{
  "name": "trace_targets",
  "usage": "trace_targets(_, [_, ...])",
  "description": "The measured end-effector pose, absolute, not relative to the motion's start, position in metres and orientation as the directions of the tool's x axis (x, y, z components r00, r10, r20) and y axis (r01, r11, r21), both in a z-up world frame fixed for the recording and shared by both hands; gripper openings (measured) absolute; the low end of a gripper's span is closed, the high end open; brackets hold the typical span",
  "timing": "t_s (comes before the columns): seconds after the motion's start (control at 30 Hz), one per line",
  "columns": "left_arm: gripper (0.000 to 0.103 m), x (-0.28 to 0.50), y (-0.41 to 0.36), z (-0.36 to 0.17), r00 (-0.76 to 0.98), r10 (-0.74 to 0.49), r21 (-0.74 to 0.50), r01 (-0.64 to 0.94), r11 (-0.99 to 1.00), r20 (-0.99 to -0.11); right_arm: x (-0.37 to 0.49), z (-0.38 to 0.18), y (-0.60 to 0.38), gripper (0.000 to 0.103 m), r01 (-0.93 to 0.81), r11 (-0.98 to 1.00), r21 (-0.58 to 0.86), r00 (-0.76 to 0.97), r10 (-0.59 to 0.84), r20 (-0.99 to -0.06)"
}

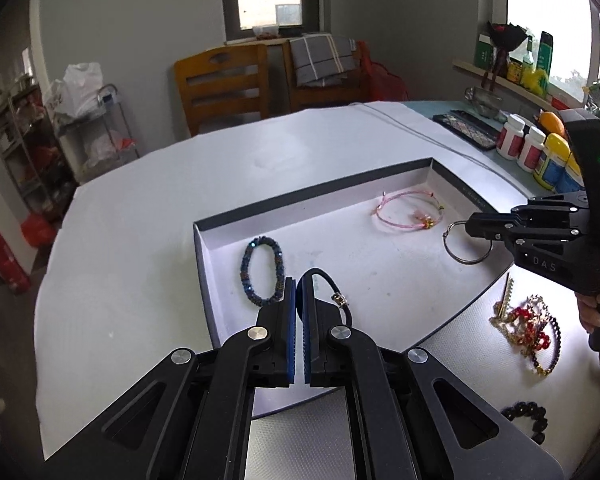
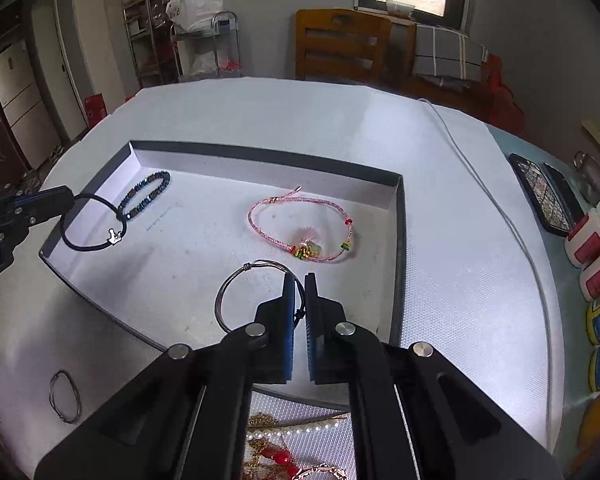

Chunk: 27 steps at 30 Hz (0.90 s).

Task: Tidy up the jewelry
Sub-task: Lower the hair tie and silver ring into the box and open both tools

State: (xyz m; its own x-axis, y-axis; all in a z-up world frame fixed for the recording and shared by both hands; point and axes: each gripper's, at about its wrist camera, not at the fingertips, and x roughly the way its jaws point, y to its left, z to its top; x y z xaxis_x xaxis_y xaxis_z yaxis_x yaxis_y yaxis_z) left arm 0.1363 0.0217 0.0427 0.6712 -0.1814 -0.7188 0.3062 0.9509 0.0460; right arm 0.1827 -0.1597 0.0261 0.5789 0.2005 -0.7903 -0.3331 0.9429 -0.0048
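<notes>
A shallow white box (image 1: 380, 264) with dark walls (image 2: 260, 154) lies on the white table. In it lie a blue beaded bracelet (image 1: 262, 272) (image 2: 146, 196) and a pink cord bracelet (image 1: 410, 214) (image 2: 300, 226). My left gripper (image 1: 299, 286) (image 2: 70, 198) is shut on a black cord bracelet (image 1: 334, 292) (image 2: 90, 222) with a small metal charm, held over the box's left part. My right gripper (image 2: 299, 284) (image 1: 470, 226) is shut on a silver wire bangle (image 2: 242, 292) (image 1: 466, 242), held over the box's near right part.
A pile of red, gold and pearl jewelry (image 1: 526, 326) (image 2: 288, 446) and a black bead bracelet (image 1: 530, 418) lie in front of the box. A silver ring (image 2: 64, 396) lies front left. Bottles (image 1: 536, 150), a dark tray (image 1: 466, 128) and a grey cable (image 2: 500, 208) sit at right.
</notes>
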Motion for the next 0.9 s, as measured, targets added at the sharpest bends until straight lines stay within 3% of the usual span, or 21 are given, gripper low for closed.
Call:
trace_targets(0.67, [0.004, 0.149, 0.021, 0.004, 0.579, -0.15, 0.049, 0.314, 0.948, -0.801, 0.196, 0.006, -0.148, 0.005, -0.371, 0.928, 0.015, 0.491, 0.21, -0.846])
trace_targets(0.73, [0.008, 0.149, 0.021, 0.004, 0.577, -0.149, 0.048, 0.313, 0.949, -0.803, 0.196, 0.007, -0.148, 0.007, -0.37, 0.929, 0.022, 0.491, 0.216, -0.844])
trace_targets(0.8, [0.03, 0.147, 0.022, 0.007, 0.581, -0.156, 0.041, 0.311, 0.949, -0.799, 0.195, 0.01, -0.15, 0.017, -0.362, 0.932, 0.031, 0.5, 0.222, -0.837])
trace_targets(0.9, [0.033, 0.142, 0.02, 0.013, 0.597, -0.162, 0.045, 0.316, 0.948, -0.785, 0.192, 0.018, -0.153, 0.022, -0.354, 0.934, 0.045, 0.517, 0.235, -0.823])
